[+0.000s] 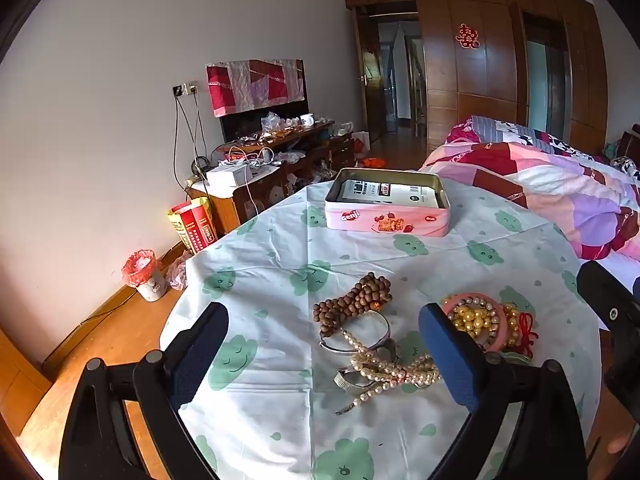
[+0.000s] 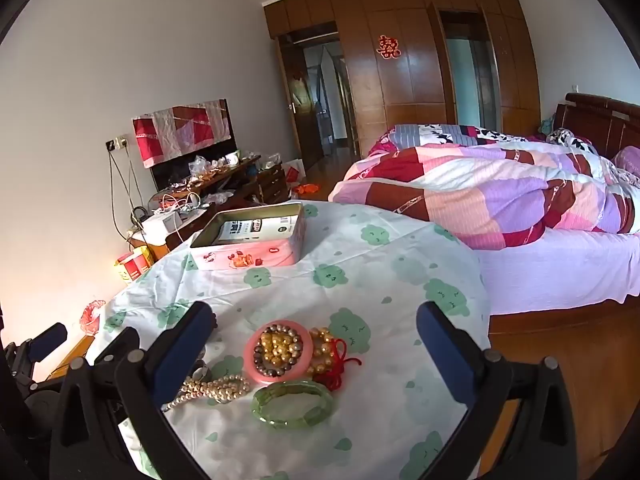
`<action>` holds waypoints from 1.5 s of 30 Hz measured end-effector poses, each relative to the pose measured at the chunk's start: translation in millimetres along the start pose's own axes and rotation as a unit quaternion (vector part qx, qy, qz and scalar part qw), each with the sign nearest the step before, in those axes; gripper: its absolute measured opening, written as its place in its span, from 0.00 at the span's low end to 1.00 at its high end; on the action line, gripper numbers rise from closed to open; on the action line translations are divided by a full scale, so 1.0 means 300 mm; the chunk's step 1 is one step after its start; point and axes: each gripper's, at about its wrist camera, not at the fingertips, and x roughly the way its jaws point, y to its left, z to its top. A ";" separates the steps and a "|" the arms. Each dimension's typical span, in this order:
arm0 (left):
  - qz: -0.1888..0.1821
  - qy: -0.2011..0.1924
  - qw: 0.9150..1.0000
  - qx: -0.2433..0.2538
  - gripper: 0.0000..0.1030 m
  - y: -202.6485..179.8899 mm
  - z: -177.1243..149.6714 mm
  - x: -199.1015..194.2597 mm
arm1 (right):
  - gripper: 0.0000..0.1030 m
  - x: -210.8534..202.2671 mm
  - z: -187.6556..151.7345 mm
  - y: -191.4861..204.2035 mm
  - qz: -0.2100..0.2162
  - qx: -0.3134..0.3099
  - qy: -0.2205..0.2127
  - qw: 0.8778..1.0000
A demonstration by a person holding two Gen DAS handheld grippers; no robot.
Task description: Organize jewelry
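Bedroom walls, a wooden wardrobe (image 2: 400, 60) and a bed with a patchwork quilt (image 2: 500, 192) frame a table under a pale cloth printed with green clouds (image 1: 280, 248). Far ahead of both claws, near the cloth's back edge, sits an open pink biscuit tin (image 1: 386, 208) with a printed card lying flat inside.

Left gripper (image 1: 324, 344) hangs above the cloth with its jaws spread wide, nothing between the pads. Ahead of it, between its fingers, lies a bunch of brown wooden beads (image 1: 352, 304); nearer lie a silver bangle (image 1: 360, 340) and a tangled pearl strand (image 1: 392, 368).

Right gripper (image 2: 314, 340) is likewise wide open and empty. Between its fingers rests a pink ring (image 2: 278, 350) filled with gold and grey pearls, touched on the right by gold beads with a red cord (image 2: 336, 356). Closer to the claw lies a green jade bangle (image 2: 292, 404).
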 end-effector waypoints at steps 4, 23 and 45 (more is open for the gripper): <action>-0.003 0.009 1.000 -0.014 0.93 0.014 -0.002 0.009 | 1.00 0.001 -0.002 0.000 0.000 0.001 -0.001 1.000; -0.018 0.010 1.000 -0.013 0.93 0.017 -0.016 0.017 | 1.00 0.004 -0.002 -0.005 0.004 0.006 0.003 1.000; -0.018 0.010 1.000 -0.013 0.93 0.016 -0.017 0.017 | 1.00 0.005 -0.013 -0.008 0.004 0.008 0.004 1.000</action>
